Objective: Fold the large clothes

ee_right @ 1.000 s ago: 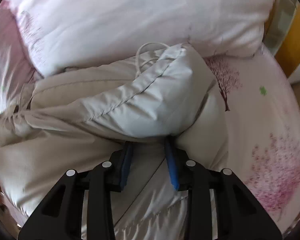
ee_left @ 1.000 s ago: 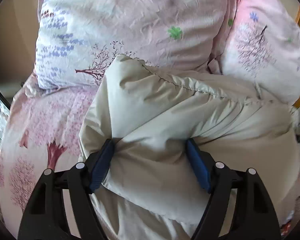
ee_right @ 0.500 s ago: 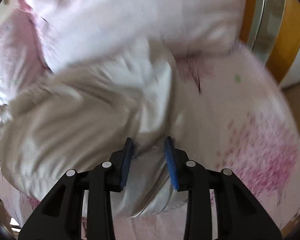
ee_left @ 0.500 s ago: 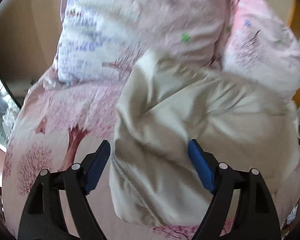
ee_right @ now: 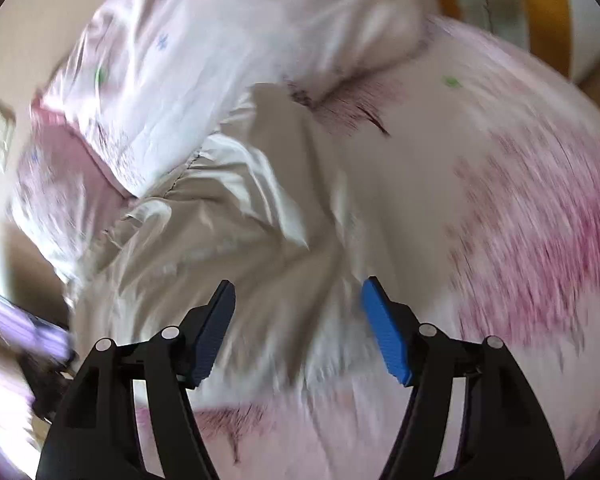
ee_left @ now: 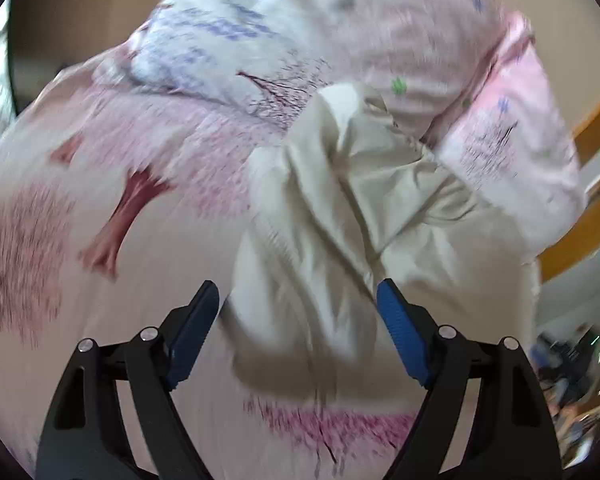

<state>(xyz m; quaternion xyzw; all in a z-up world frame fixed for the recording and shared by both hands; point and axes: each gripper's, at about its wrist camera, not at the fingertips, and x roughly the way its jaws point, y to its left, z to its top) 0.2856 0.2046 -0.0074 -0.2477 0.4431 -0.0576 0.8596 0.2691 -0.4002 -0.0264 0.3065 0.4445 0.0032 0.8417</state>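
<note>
A beige padded garment (ee_left: 340,216) lies bundled on a pink tree-print bed sheet (ee_left: 120,208), its far end against the pillows. My left gripper (ee_left: 298,320) is open and empty, raised above the garment's near left part. The garment also shows in the right wrist view (ee_right: 236,248). My right gripper (ee_right: 298,316) is open and empty above the garment's near right edge. Both views are blurred by motion.
Two printed pillows (ee_left: 340,28) (ee_left: 512,152) lie at the head of the bed, also in the right wrist view (ee_right: 204,64). A wooden bed frame (ee_right: 540,8) runs along the right. Dark clutter (ee_left: 572,352) sits off the bed's side.
Both grippers have pulled back and up from the garment. The right gripper, shut on a fold before, has opened and let go. The left has stayed open, its fold released.
</note>
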